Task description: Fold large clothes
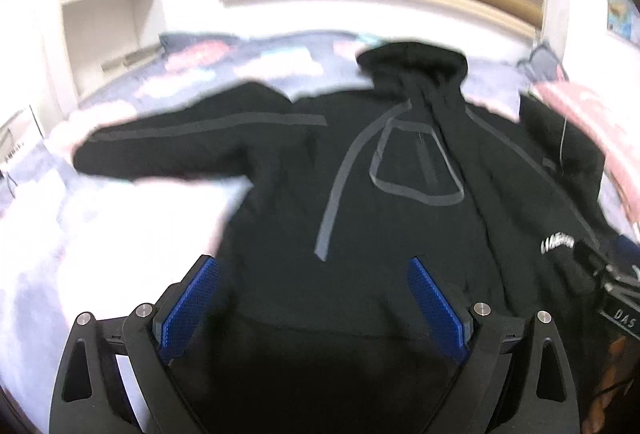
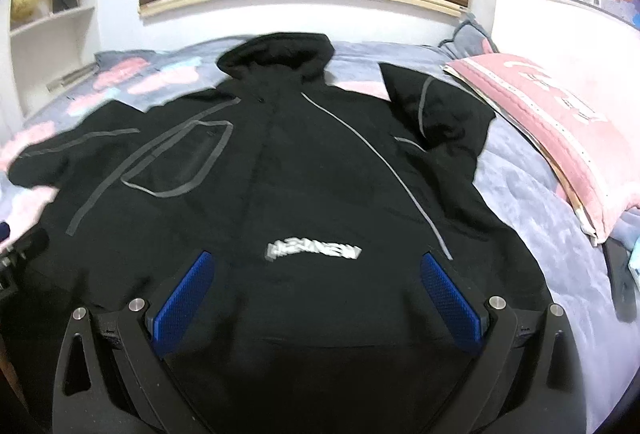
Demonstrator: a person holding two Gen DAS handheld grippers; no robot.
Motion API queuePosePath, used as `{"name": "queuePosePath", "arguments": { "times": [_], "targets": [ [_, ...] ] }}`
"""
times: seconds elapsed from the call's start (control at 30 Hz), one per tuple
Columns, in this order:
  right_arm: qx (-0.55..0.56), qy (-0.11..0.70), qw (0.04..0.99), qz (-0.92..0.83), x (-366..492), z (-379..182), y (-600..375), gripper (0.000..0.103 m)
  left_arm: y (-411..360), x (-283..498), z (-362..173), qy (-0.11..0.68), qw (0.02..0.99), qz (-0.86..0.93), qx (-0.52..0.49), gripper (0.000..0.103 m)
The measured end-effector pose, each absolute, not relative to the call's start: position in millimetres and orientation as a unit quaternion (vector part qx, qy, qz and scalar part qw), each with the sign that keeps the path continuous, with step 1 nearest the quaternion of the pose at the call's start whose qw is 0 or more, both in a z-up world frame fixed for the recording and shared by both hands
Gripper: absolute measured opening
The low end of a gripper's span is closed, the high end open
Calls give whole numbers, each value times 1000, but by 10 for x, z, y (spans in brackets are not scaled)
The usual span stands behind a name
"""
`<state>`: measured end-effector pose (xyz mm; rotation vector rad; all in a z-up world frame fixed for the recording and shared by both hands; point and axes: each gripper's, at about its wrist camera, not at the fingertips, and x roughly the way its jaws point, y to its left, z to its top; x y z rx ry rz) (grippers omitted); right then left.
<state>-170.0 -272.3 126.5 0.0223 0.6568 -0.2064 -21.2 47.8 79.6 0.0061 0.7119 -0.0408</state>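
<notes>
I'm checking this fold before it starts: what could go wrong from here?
The right sleeve is already bunched and doubled over, so folding now may trap creases. The pink cushion lies close beside it and could get caught. Both grippers are open over the black hoodie.

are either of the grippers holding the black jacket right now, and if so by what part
Nothing is held. The left gripper and right gripper both have their jaws wide apart above the black jacket, which lies spread on the bed.
</notes>
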Motion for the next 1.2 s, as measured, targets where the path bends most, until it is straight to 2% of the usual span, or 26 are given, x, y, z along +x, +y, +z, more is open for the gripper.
{"name": "queuePosePath", "arguments": {
  "times": [0.17,0.27,0.47,0.7,0.93,1.03,1.13,1.17,1.2],
  "targets": [
    [19,306,949,-69,-1589,1618,-2472,103,1139,-102,1197,321,947,1,-16,96],
    [29,295,954,-46,-1493,1776,-2319,103,1592,16,1240,304,952,45,-17,96],
    [-15,320,946,-47,-1049,1536,-2025,103,2522,416,1098,339,933,116,-38,96],
    [-77,354,930,-60,-828,868,-1813,103,3586,879,551,390,889,123,-204,96],
    [-89,351,931,-51,-838,777,-1729,103,4517,1249,299,339,843,103,-405,96],
    [-95,348,931,-52,-838,755,-1716,103,4576,1579,138,362,829,99,-414,95],
    [-97,345,932,-50,-843,740,-1710,103,4512,1912,85,372,843,119,-370,77],
    [-96,344,933,-49,-840,732,-1718,103,4462,2074,60,385,847,123,-344,59],
    [-93,344,933,-47,-838,725,-1726,103,4417,2181,48,394,850,129,-324,36]
  ]
}}
